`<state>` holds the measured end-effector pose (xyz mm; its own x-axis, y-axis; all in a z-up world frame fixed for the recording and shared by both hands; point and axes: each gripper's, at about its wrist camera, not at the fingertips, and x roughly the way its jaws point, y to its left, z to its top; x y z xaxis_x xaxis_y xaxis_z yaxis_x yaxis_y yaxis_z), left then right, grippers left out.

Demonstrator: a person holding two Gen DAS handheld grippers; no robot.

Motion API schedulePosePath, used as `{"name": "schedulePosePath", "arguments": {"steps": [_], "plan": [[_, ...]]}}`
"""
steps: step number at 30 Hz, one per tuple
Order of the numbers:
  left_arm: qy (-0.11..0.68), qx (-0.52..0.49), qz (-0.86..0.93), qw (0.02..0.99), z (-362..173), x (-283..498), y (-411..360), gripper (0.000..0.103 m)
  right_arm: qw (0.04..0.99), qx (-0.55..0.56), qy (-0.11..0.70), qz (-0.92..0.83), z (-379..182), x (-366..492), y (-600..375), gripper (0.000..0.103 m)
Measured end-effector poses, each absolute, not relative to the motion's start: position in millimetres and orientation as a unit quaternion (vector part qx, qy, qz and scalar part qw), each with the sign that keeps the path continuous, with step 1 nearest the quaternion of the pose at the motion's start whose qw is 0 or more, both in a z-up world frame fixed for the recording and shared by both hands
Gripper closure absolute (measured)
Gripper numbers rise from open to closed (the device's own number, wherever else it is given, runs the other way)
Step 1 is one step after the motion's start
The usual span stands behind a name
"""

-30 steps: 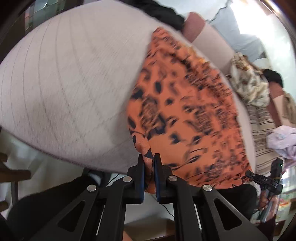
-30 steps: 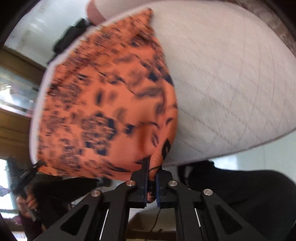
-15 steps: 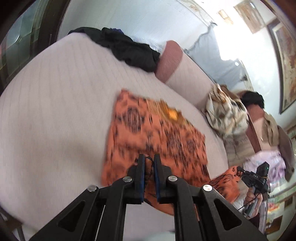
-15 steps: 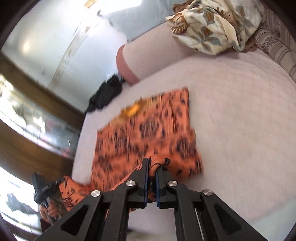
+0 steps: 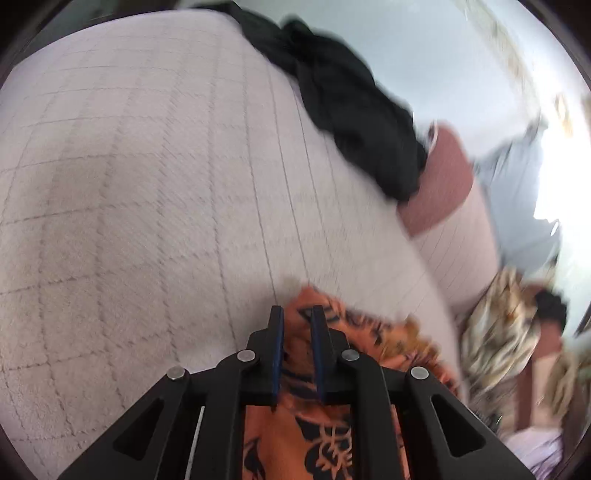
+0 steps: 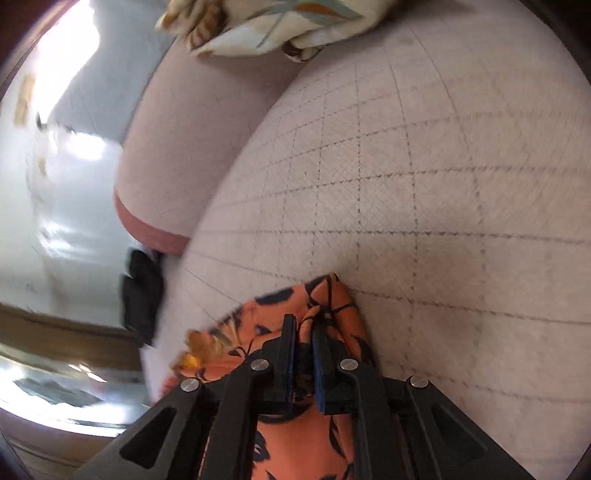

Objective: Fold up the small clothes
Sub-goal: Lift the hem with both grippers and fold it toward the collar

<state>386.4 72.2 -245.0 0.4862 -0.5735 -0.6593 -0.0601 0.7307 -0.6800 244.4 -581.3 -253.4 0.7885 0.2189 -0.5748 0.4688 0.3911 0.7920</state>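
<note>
An orange garment with a dark navy print (image 5: 325,435) lies on the pale quilted bed cover (image 5: 147,206). My left gripper (image 5: 296,321) is shut on one corner of it, low over the cover. The garment also shows in the right wrist view (image 6: 291,439), where my right gripper (image 6: 303,328) is shut on another corner near the cover (image 6: 424,206). Most of the garment is hidden under the gripper bodies.
A black garment (image 5: 347,110) lies at the far edge of the bed, beside a pink bolster (image 5: 439,184). A floral cream cloth (image 5: 495,332) lies to the right; it also shows in the right wrist view (image 6: 280,26). The bolster (image 6: 173,155) runs along the wall.
Both grippers have carried their garment corners forward over the bed, away from the near edge. The flat spread garment seen earlier is now mostly beneath the grippers.
</note>
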Motion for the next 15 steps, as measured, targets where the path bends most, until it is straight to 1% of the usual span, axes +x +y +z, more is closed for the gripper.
{"name": "schedulePosePath", "arguments": {"steps": [2,3,4,5,6,7,8,9,10,11,12,13,14,15], "plan": [[0.435,-0.364,-0.152,0.809,-233.2,374.8,91.1,0.088,0.779,0.561,0.270,-0.076,-250.8,232.7,-588.5,0.081],[0.416,-0.377,-0.140,0.816,-224.3,366.0,99.9,0.081,0.786,0.559,0.249,-0.086,-245.3,224.7,-591.2,0.059],[0.405,-0.373,-0.126,0.825,-214.3,357.5,104.5,0.070,0.791,0.557,0.232,-0.103,-238.8,215.8,-593.3,0.030],[0.401,-0.353,-0.111,0.838,-202.3,348.9,104.6,0.066,0.795,0.559,0.206,-0.117,-230.6,203.3,-593.8,0.026],[0.402,-0.326,-0.104,0.849,-190.4,339.1,99.7,0.061,0.801,0.558,0.179,-0.119,-221.6,192.5,-591.6,0.026],[0.408,-0.303,-0.104,0.855,-181.2,329.0,92.6,0.060,0.811,0.548,0.175,-0.108,-210.3,187.7,-588.2,0.026],[0.416,-0.278,-0.109,0.859,-173.1,317.9,83.0,0.060,0.820,0.532,0.187,-0.098,-200.4,187.2,-581.1,0.026],[0.427,-0.252,-0.115,0.861,-167.3,306.1,70.8,0.057,0.831,0.510,0.204,-0.091,-189.7,188.1,-569.1,0.026],[0.441,-0.227,-0.116,0.861,-166.4,295.6,61.5,0.049,0.843,0.482,0.223,-0.083,-179.5,191.3,-552.5,0.028],[0.456,-0.202,-0.112,0.859,-166.4,281.7,48.7,0.046,0.852,0.460,0.239,-0.077,-174.8,194.6,-539.0,0.028],[0.467,-0.182,-0.110,0.858,-169.3,269.1,37.6,0.044,0.860,0.432,0.263,-0.071,-170.9,201.5,-520.3,0.032],[0.473,-0.163,-0.113,0.858,-172.5,256.6,26.2,0.044,0.866,0.407,0.283,-0.063,-170.5,204.4,-501.1,0.040],[0.480,-0.144,-0.114,0.858,-178.1,245.9,17.1,0.044,0.871,0.383,0.303,-0.053,-169.3,211.9,-481.7,0.044],[0.494,-0.126,-0.096,0.855,-187.4,237.5,11.2,0.044,0.874,0.358,0.325,-0.040,-169.5,220.7,-459.2,0.050]]}}
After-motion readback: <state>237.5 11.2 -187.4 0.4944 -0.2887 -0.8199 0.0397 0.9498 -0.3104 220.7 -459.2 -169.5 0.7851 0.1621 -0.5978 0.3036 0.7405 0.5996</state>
